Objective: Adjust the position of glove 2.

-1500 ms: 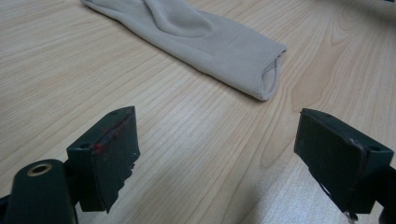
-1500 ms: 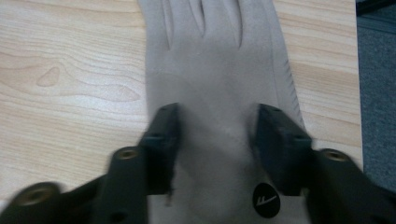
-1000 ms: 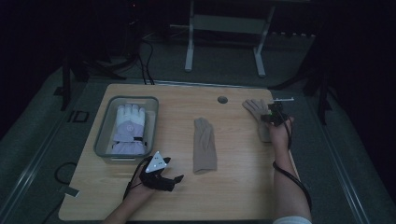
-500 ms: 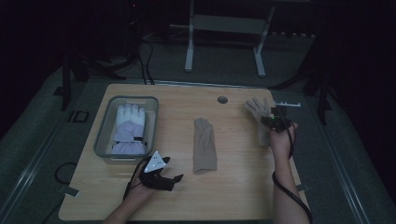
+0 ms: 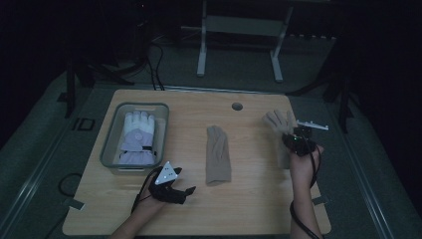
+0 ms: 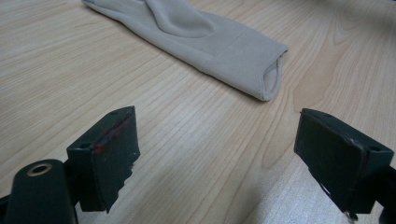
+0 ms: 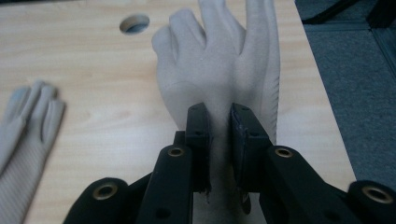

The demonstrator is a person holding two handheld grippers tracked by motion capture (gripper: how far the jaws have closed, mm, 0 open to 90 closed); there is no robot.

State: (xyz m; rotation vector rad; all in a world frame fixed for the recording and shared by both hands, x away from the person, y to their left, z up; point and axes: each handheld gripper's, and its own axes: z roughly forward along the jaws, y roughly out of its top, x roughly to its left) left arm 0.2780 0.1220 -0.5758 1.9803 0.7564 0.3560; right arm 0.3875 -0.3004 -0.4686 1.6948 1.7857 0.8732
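Pinching the beige glove [image 7: 219, 65] at its wrist between the narrowed jaws of the right gripper [image 7: 219, 126]; glove lying at centre-right of the high view, soft, pale, fingers spreading toward the top edge. Idling wide open at lower left, the left gripper [image 5: 171, 186], near a second beige glove [image 5: 218, 154] at frame centre.
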